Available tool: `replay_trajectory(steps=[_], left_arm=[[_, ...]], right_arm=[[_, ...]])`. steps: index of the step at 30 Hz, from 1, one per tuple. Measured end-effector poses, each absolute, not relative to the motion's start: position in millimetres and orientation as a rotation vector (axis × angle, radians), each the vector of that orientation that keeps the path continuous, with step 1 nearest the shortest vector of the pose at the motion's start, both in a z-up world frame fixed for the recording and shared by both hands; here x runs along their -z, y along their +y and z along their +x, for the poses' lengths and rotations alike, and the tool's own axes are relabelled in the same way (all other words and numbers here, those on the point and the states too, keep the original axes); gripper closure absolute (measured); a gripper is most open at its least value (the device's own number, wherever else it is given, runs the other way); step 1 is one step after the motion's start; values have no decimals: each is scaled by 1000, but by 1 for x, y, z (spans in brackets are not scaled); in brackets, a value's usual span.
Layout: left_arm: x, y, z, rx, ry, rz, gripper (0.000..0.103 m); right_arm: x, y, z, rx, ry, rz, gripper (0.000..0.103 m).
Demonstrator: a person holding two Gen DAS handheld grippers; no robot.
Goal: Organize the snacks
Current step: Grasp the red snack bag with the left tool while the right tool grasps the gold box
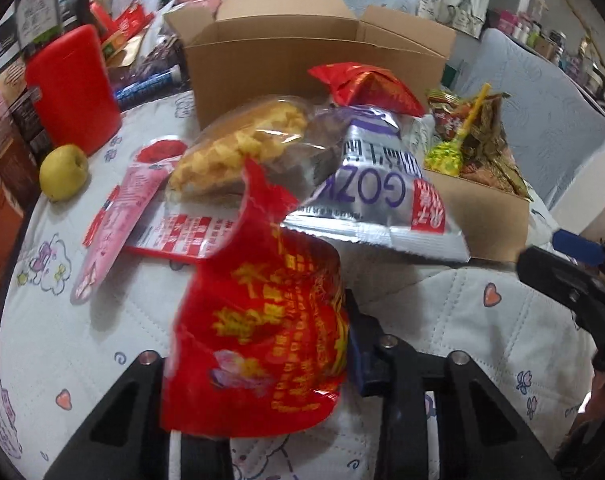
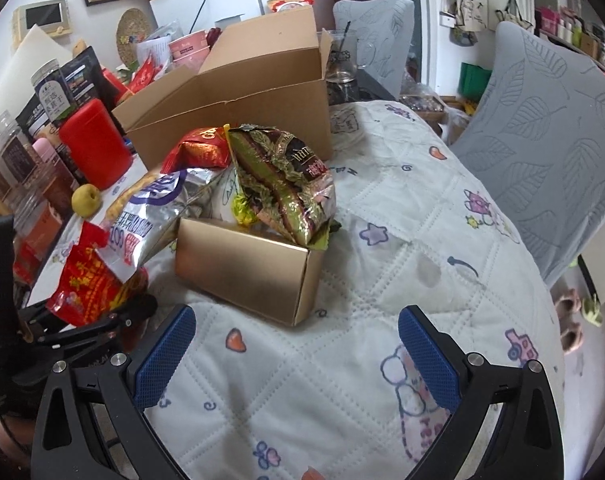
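Quilted white cloth printed with hearts and cartoon figures covers the desk [image 2: 382, 248], with clutter and two grey-covered chairs behind it. At its near edge the red snack packet [image 1: 258, 336] with yellow lettering sits pinched between the fingers of the left tool [image 1: 258, 364], which is closed narrow on the bag's lower half; the packet stands upright and crumpled, though whether it is lifted clear of the cloth I cannot tell. Just beyond it, toward 12 o'clock, lies the heap of unsorted snacks: a silver-and-purple bag [image 1: 366, 184], a clear bag of yellow crisps [image 1: 242, 148] and another red packet [image 1: 366, 88]. At 2 o'clock from the held packet a small cardboard box [image 2: 242, 268] already carries a green-gold bag [image 2: 286, 184] and other sweets; a larger open carton [image 2: 238, 100] stands behind the heap. Over bare cloth the right tool [image 2: 298, 356] hangs wide and empty, its blue pads [image 2: 164, 356] well apart. The step looks like a pick just made, so the next move probably calls for lifting the packet free of the silver bag leaning over it and carrying it to one of the boxes.
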State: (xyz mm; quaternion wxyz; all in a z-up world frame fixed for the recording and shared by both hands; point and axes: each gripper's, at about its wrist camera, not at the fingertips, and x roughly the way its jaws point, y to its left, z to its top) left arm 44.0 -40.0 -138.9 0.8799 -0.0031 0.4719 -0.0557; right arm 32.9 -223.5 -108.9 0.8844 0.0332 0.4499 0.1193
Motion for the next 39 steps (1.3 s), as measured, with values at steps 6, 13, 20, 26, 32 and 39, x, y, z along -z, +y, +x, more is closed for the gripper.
replay_trajectory(steps=[6,13,20,26,32,39], left_arm=[[136,-38,36,178,1000,-12,71],[129,-26,30,158,1003,-18,71],[126,-17,27,167,996,-41,71],[122,-10,22,168,977,-49,71],[118,-9,4,182,958,-55,71],[114,-5,-19,183,931,-47,71]], right_arm=[[121,-219,57,-307,971,72,0],[130,-207,71,-372,966,41,0],[132,-205,73,-443,964,98,15],[123,-219,57,-445,936,166,46],[111,-213,25,-426,876,119,61],[96,-199,-14,-413,834,46,65]])
